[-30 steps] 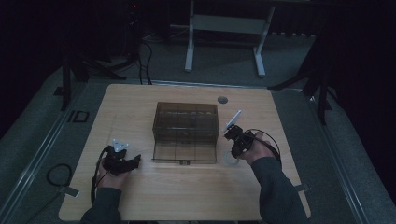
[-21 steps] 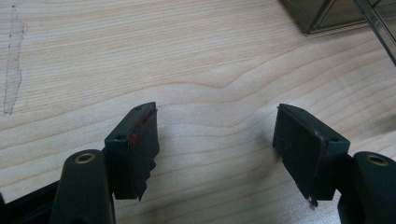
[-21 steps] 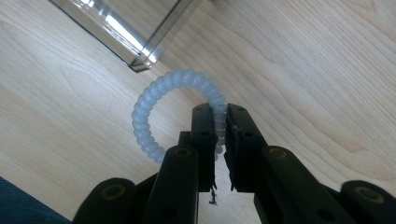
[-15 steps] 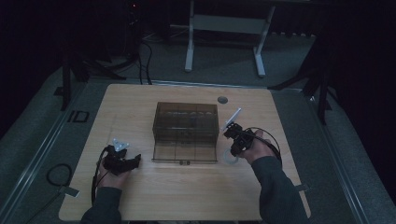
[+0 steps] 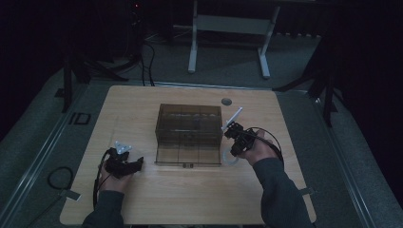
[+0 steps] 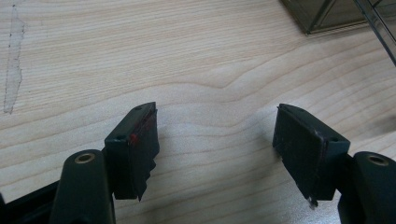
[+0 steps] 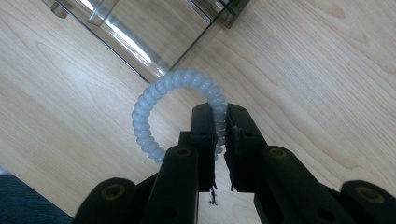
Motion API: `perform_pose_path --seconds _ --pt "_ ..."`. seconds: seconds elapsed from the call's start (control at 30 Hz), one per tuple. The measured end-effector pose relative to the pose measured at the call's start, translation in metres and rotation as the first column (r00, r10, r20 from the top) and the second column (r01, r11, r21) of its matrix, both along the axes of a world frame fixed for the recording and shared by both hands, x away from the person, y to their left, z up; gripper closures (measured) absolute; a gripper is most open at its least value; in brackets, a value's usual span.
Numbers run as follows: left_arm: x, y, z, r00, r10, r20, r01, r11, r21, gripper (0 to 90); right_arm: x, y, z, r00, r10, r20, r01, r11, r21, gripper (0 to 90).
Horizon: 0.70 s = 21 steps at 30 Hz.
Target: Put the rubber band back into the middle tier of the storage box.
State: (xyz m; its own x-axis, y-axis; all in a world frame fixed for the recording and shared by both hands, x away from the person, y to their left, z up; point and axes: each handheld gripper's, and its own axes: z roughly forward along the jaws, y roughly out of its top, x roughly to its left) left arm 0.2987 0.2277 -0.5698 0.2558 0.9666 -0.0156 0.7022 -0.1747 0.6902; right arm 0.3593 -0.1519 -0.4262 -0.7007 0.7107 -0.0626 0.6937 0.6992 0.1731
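Note:
A pale blue spiral hair tie [image 7: 154,100] hangs as a ring from my right gripper [image 7: 223,116], whose jaws are shut on its right side. In the high view the right gripper [image 5: 236,142] is just right of the smoky clear plastic organizer box [image 5: 189,135], and the hair tie [image 5: 229,159] dangles by the box's front right corner. The box's edge [image 7: 140,37] lies just beyond the ring. My left gripper [image 5: 124,164] rests low over the table left of the box, jaws open [image 6: 215,135] with bare wood between them.
The box's front lid lies folded down flat on the wooden table [image 5: 142,109]. A small round grommet [image 5: 226,101] sits near the far edge. A box corner [image 6: 327,16] is beyond the left gripper. Floor cables [image 5: 57,178] and a desk frame [image 5: 228,28] surround the table.

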Motion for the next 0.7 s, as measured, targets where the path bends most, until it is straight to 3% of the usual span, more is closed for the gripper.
perform_pose_path --seconds 0.7 --pt "0.000 0.000 0.000 1.0000 0.001 0.000 -0.001 1.0000 -0.002 31.1 0.007 0.015 0.009 0.9997 0.013 0.021 -0.014 1.000 0.017 82.3"
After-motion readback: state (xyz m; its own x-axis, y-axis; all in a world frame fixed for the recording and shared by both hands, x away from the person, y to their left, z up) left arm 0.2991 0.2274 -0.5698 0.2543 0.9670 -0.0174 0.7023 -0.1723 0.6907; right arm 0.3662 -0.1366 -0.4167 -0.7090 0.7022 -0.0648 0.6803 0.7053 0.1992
